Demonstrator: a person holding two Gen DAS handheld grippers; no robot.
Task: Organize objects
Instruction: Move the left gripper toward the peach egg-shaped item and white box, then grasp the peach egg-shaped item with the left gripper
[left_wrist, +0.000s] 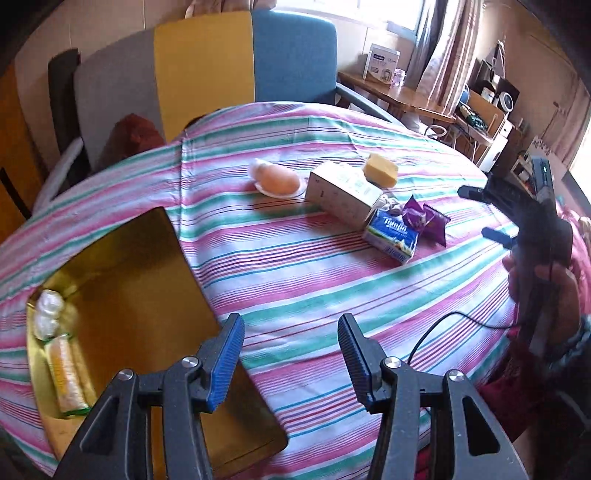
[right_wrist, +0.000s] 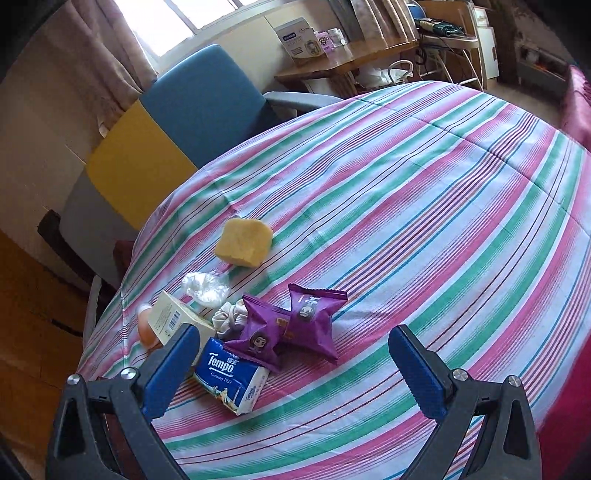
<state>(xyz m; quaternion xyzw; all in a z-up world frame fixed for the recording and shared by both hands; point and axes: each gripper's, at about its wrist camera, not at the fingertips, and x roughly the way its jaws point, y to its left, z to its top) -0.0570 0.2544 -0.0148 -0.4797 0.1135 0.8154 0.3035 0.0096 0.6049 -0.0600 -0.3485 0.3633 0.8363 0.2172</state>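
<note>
Over the striped cloth: both tools hover above the surface, touching nothing.
Left hand-held gripper (left_wrist: 291, 356): released, blue pads spread with nothing between them, poised over the near right edge of the gold tray.
Right hand-held gripper (right_wrist: 295, 373): released, jaws wide apart and empty, the cluster of objects just ahead of its left finger; in the left wrist view it shows at the far right, held in a hand (left_wrist: 543, 288).
Gold tray (left_wrist: 147, 295): flat on the cloth at the left, with two wrapped items along its left side, a white lumpy packet (left_wrist: 48, 314) and a yellow-and-green wrapped bar (left_wrist: 66, 373), end to end.
Tempo tissue pack (right_wrist: 231, 374): on the cloth nearest the right tool, touching the purple packets.
Two purple snack packets (right_wrist: 291, 325): side by side, overlapping each other.
White scrunchie (right_wrist: 231, 315): tucked between the packets and the box.
Pale carton box (left_wrist: 343, 190): lying on its side, beside the tissue pack.
Yellow sponge block (right_wrist: 243, 240): beyond the cluster, apart from it.
Clear crumpled wrapper (right_wrist: 205, 288): between sponge and box.
Orange-brown rounded item (left_wrist: 277, 179): on a white wrapper, left of the box.
Striped cloth (right_wrist: 424, 221): pink, green and white, covering the bench.
Behind: a blue, yellow and grey chair back (left_wrist: 255, 59).
</note>
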